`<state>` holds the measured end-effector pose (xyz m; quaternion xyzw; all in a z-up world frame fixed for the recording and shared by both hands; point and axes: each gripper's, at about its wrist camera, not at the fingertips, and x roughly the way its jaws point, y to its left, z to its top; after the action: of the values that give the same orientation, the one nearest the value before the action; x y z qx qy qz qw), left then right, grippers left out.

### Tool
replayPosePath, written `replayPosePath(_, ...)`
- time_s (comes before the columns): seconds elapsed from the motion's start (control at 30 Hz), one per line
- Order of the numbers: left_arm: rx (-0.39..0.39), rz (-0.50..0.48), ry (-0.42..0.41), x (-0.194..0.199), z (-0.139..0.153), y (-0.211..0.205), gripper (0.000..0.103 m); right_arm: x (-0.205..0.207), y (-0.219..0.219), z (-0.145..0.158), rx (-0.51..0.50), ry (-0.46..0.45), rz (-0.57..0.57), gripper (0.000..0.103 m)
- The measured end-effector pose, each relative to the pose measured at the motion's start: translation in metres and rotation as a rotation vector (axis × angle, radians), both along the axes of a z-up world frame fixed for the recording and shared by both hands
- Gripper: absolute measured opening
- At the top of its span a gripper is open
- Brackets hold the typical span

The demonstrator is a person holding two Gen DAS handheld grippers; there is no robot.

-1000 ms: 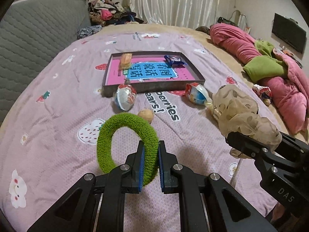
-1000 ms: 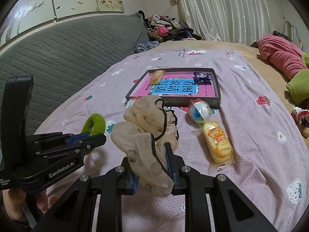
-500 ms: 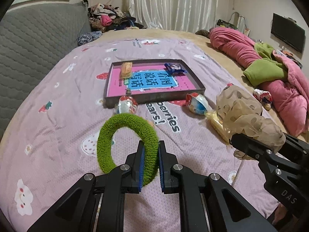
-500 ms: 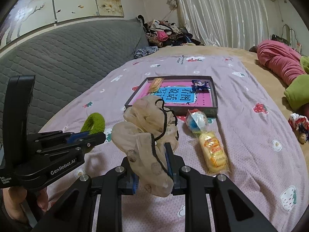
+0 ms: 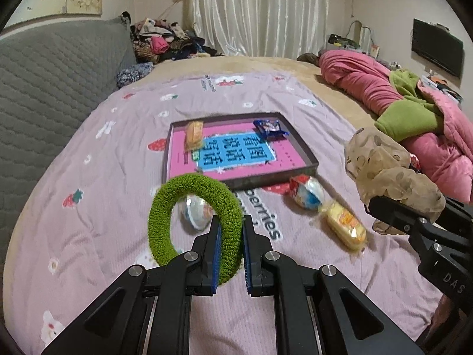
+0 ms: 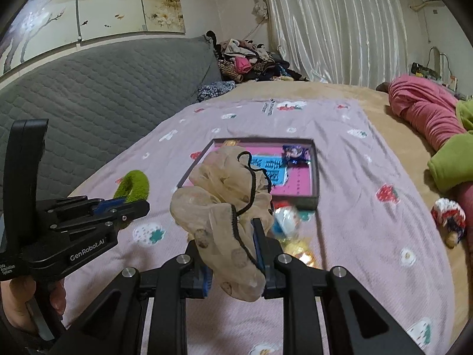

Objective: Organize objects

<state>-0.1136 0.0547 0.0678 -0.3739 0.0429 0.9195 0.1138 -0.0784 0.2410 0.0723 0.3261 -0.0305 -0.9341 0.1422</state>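
My left gripper (image 5: 231,227) is shut on a green fuzzy hair tie (image 5: 189,216) and holds it up above the bed; it also shows in the right wrist view (image 6: 133,185). My right gripper (image 6: 232,236) is shut on a beige dotted scrunchie (image 6: 224,204), also seen at the right of the left wrist view (image 5: 387,171). Ahead lies a shallow dark tray (image 5: 307,155) with a pink and blue sheet, a wrapped bun (image 5: 193,134) and a blue snack packet (image 5: 269,127) in it.
On the purple bedspread (image 5: 118,162) in front of the tray lie a round wrapped snack (image 5: 195,211), a second one (image 5: 306,192) and a yellow wrapped bun (image 5: 344,227). A grey headboard (image 6: 88,94) stands left, a pink duvet (image 5: 414,118) right.
Both grippers have risen and pulled back from the bed with their hair ties still held. The tray and snacks now look farther away.
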Motion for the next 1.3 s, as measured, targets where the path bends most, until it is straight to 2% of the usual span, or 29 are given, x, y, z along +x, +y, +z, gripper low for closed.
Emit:
replayPosePath(0.43,0.012,0.010,0.034,-0.068,0.029,0.005,0.013,-0.061,0.007,0.038,0.029,0.062,-0.017,0.023)
replayPosePath(0.8,0.058,0.040,0.090,-0.126,0.058,-0.001,0.013,-0.117,0.005,0.049,0.031,0.097,-0.026,0.023)
replayPosePath(0.93,0.070,0.051,0.077,-0.153,0.047,0.000,0.013,-0.140,0.006,0.043,0.016,0.098,-0.041,0.023)
replayPosePath(1.1,0.066,0.058,0.026,-0.186,0.007,0.004,0.013,-0.166,0.017,0.029,-0.056,0.079,-0.057,0.023)
replayPosePath(1.3,0.050,0.096,0.002,-0.223,-0.029,0.003,0.013,-0.194,0.022,0.005,-0.009,0.070,-0.102,0.023)
